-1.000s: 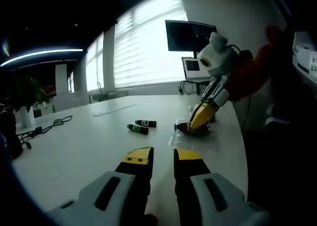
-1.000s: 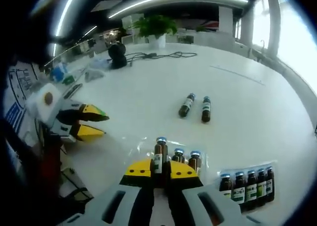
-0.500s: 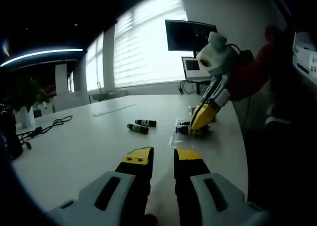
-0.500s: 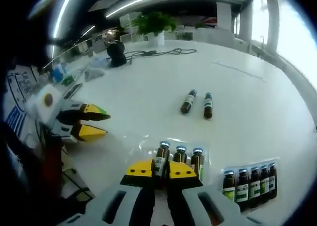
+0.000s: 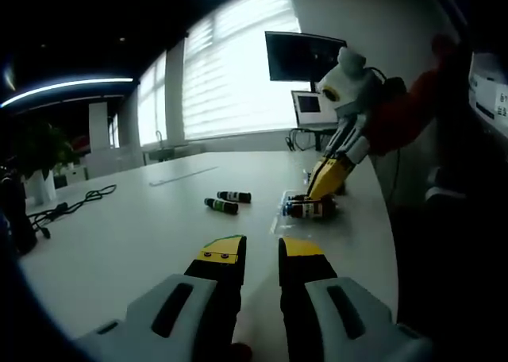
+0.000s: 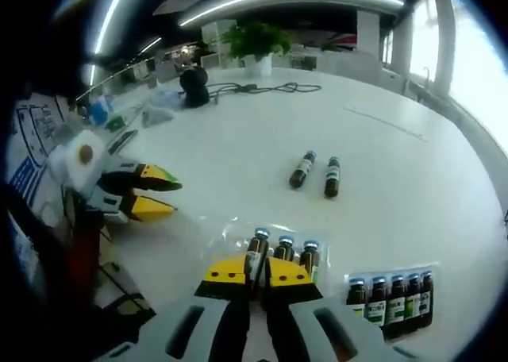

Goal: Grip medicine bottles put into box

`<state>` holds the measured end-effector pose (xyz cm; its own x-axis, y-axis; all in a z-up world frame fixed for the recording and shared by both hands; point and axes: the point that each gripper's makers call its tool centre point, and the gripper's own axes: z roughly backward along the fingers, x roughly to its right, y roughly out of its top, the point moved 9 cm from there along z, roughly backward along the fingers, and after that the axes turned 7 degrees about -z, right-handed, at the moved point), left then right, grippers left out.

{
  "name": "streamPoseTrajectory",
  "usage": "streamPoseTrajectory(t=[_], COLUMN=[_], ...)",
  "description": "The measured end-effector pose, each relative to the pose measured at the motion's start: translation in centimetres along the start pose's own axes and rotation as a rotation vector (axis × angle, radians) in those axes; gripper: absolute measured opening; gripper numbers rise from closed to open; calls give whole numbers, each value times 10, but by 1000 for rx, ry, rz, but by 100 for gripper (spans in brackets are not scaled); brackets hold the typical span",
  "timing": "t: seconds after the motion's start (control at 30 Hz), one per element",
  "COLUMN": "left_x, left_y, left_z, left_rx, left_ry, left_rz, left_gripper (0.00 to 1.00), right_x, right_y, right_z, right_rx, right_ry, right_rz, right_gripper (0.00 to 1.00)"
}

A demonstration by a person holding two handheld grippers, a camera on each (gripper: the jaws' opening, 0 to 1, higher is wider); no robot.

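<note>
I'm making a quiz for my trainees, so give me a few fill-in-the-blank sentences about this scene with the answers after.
1. Out on the white table, ____ loose bottles lie on their sides.
2. The clear tray in front of the right gripper holds ____ upright bottles.
3. The packed row of bottles numbers ____.

Missing words: two; three; five

Two loose bottles [image 6: 315, 172] are lying in the middle of the white tabletop [image 6: 238, 140], with lots of open room around them. A cable [image 6: 270, 86] and a plant [image 6: 252, 43] are sitting far back.
</note>
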<state>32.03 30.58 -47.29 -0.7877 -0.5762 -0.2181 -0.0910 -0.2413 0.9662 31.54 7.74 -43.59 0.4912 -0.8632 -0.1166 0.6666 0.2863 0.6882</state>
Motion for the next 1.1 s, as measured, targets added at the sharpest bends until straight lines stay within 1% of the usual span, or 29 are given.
streamPoseTrajectory(t=[0.1,0.2,0.37,0.67,0.93,1.1], left_x=[0,0,0,0,0,0], left_y=[0,0,0,1,1,1], left_z=[0,-1,0,-1,-1,-2], left_rx=[-2,-3,-3,-3,-5,-6], left_ry=[0,1,1,1,1,2], left_rz=[-1,-1,0,-2,-3,-2], left_gripper=[10,10,10,10,10,10], right_x=[-1,-3,-2,1,2,2], right_y=[1,0,-2,-2,-3,-3], right_z=[-2,-4,-8,-9,-10,-11], right_rx=[-16,-26,-43,-33,-10,1], right_ry=[1,14,16,36,50,46], right_rz=[20,12,-1,-19,-3,20], right_gripper=[3,3,2,2,3,3])
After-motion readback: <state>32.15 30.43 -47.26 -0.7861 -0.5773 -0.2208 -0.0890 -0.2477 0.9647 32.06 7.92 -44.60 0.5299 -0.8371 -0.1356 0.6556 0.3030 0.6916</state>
